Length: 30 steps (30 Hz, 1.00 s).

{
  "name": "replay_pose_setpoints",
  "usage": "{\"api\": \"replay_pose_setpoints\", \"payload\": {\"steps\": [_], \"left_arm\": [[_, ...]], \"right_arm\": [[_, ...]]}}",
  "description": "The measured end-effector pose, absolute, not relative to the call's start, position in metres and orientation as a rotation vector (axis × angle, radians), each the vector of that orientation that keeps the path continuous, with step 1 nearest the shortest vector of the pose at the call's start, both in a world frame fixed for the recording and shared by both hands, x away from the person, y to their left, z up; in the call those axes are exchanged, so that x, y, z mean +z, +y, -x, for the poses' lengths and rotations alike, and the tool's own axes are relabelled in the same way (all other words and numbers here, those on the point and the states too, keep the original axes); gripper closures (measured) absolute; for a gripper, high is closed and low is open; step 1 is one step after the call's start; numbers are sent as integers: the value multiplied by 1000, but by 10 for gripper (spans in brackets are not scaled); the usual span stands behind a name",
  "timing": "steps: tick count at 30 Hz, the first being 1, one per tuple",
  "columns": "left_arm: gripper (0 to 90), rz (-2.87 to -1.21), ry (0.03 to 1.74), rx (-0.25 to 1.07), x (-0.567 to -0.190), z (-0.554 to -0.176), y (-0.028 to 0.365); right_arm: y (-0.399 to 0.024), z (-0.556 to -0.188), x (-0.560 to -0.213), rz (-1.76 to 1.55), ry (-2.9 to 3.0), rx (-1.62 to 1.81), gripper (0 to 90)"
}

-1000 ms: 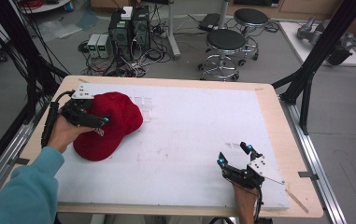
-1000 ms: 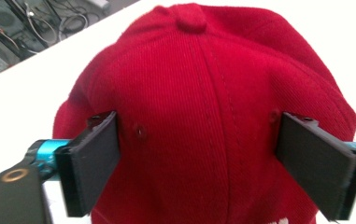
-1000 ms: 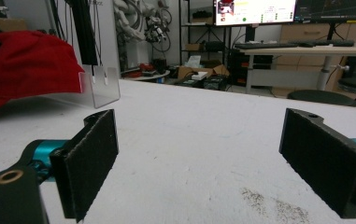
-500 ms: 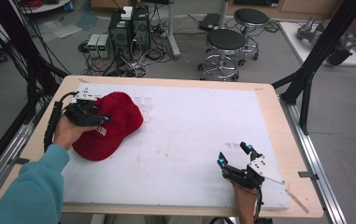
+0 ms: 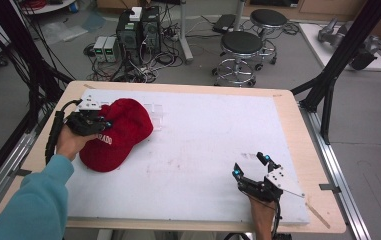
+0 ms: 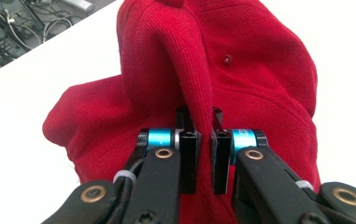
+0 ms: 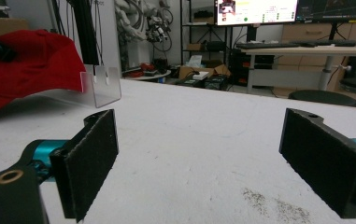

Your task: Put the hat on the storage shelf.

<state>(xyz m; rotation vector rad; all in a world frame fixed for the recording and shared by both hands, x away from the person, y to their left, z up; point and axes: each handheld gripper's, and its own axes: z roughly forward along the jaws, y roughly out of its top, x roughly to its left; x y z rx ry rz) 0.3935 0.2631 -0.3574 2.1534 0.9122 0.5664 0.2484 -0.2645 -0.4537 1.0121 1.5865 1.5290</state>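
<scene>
Left gripper [image 5: 100,123] at the left of the high view: jaws have just been closing and are now clamped on a fold of the red cap [image 5: 120,131]. A second ago they stood wide over it. In the left gripper view the pads pinch a raised ridge of cap [image 6: 222,70] fabric. Cap hasn't shifted, it sits at the left edge of the white table [image 5: 208,135]. Right gripper [image 5: 250,166] at lower right is unchanged: jaws wide apart, nothing between them, resting on the table, well apart from the cap.
</scene>
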Motion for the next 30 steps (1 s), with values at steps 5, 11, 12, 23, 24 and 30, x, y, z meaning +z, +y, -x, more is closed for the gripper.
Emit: {"api": "replay_pose_setpoints", "payload": {"steps": [5,11,12,23,24,30], "left_arm": [[862,-2089,917,571,-352,-392,267],[863,-2040,915,535,-345,-390,274],[863,-2026,919,534,-343,-390,276],[863,-1979,836,527,-317,-381,268],[863,-1978,829,527,-315,-381,267],[863,-1959,782,487,-309,-378,256]], "right_arm": [[-264,-248,-454,-1015,1588,1525,107],[-264,-248,-454,-1021,1582,1533,107],[-264,-248,-454,-1021,1582,1533,107],[-265,-248,-454,-1035,1573,1537,108],[-266,-249,-454,-1037,1566,1533,107],[-265,-250,-453,-1068,1563,1525,107]]}}
